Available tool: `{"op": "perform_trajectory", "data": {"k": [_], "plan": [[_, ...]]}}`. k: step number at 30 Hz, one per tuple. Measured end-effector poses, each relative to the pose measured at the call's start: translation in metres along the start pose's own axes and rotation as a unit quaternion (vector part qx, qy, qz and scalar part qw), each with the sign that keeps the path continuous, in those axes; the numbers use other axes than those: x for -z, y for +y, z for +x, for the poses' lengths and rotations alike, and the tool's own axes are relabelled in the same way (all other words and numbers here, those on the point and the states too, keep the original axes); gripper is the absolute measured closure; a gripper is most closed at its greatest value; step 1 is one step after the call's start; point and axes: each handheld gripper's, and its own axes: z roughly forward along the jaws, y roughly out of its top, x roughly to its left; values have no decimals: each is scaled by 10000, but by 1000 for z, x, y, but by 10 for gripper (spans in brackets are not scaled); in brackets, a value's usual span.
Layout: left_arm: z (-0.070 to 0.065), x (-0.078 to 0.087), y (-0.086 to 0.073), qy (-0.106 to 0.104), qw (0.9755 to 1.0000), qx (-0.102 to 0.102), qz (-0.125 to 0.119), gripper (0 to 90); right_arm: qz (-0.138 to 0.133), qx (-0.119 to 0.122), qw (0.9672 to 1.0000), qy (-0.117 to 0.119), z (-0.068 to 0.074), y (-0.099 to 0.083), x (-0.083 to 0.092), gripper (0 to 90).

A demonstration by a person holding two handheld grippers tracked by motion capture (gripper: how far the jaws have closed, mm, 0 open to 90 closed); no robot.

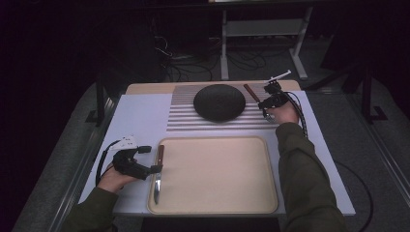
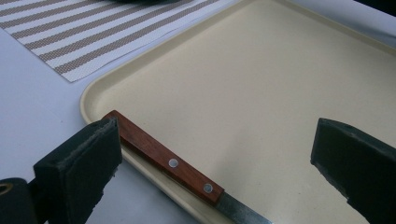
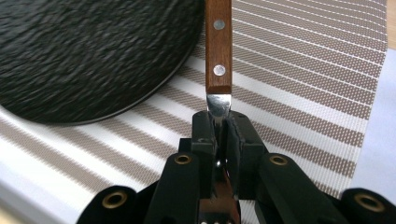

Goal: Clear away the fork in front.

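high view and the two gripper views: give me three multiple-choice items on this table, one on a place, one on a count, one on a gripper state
1. Where does the knife near the left gripper lie?
A. on the left rim of the tray
B. on the dark plate
C. on the floor

2. How many metal rivets show on the wooden handle in the right gripper view?
A. none
B. two
C. five

3. How do the right gripper jaws stand?
A. wide open over the plate
B. open around a cup
C. shut on the metal part of a utensil

Answers:
1 A, the knife's handle and blade run along the tray's left edge.
2 B, two round rivets sit along the handle.
3 C, the pads press on the metal just below the handle.
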Motion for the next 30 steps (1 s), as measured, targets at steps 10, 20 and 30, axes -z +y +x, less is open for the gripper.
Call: {"op": "perform_trajectory", "data": {"k": [10,20,30], "plan": [[0,0,0,33,10000,-3,1,20,-80,249,9992,309,20,-14,26,814],[-2,0,1,64,10000,2,-14,20,-215,649,9958,607,48,-29,46,814],[-2,1,2,92,10000,14,-26,20,-340,1035,9899,903,77,-48,59,814]]}}
